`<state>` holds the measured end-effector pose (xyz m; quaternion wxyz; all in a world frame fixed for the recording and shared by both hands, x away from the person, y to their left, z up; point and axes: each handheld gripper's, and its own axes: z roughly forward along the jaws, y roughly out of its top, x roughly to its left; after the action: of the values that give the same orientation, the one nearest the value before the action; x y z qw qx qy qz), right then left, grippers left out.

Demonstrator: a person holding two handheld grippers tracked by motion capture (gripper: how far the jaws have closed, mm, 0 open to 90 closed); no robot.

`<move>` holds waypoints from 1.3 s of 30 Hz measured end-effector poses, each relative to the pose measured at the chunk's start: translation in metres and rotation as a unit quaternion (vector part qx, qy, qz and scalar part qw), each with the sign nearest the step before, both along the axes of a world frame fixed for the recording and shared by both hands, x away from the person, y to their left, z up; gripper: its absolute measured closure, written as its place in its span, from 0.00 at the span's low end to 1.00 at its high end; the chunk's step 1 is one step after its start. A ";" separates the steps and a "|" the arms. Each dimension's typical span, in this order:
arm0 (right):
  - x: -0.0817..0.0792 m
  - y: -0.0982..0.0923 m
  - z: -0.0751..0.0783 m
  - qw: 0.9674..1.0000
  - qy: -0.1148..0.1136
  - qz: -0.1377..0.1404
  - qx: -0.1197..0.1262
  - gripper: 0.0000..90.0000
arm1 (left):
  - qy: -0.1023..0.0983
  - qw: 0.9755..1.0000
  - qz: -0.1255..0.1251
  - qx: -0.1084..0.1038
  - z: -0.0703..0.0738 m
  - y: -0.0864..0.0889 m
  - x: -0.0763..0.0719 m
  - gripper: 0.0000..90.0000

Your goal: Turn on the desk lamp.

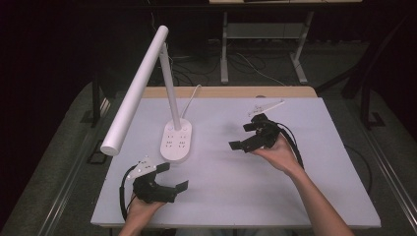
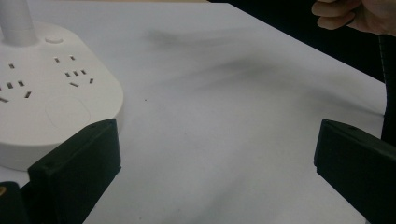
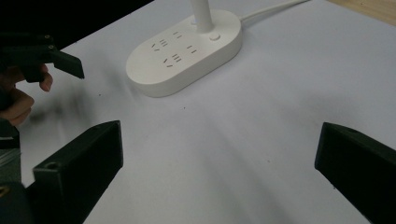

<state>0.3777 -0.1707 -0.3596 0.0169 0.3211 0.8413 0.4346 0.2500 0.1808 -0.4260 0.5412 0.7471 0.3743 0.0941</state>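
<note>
One white desk lamp (image 1: 175,142) stands on the pale table (image 1: 305,196), a little left of the table's middle and toward its far half; its oval base carries several socket faces and a small round button beside the foot of the stem. From that base the thin stem rises up and slightly leftward, and the long tubular lamp head (image 1: 135,83) slants from the top of the stem down to the left, its round end hanging above the table's left edge. A white cord (image 1: 191,98) leaves the far end of the base and runs toward the wooden strip at the table's far side. Nearest the lamp is the left gripper (image 1: 173,176), just in front of the base and a little to its left, held from below by the left hand (image 1: 142,209); its jaws are spread wide with nothing between them, and in the left gripper view the base sits just beyond the left jaw. To the right of the lamp, well apart from the base, the right gripper (image 1: 240,135) hovers over the table in the right hand (image 1: 278,155), its jaws likewise wide apart and empty, pointing toward the base. Black cable loops beside each wrist. Beyond the table lie dark floor and metal desk legs (image 1: 224,49).
</note>
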 end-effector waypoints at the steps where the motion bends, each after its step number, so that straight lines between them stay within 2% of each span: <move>1: 0.000 0.000 0.000 1.000 0.000 0.000 0.000 0.01 | 0.000 1.000 0.000 -0.001 0.000 0.000 0.000 0.00; 16: 0.027 0.025 0.003 1.000 0.004 0.000 0.008 0.01 | 0.001 1.000 -0.002 -0.002 0.000 0.000 0.000 0.00; 27: 0.049 0.043 -0.004 1.000 0.015 -0.007 0.015 0.01 | 0.000 1.000 -0.003 -0.003 0.000 0.000 0.001 0.00; 39: 0.069 0.057 -0.008 1.000 0.019 -0.011 0.012 0.01 | 0.000 1.000 -0.001 -0.003 0.000 0.003 0.002 0.00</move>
<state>0.4464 -0.1133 -0.3675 0.0021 0.3387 0.8324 0.4386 0.2520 0.1841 -0.4256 0.5436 0.7457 0.3741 0.0926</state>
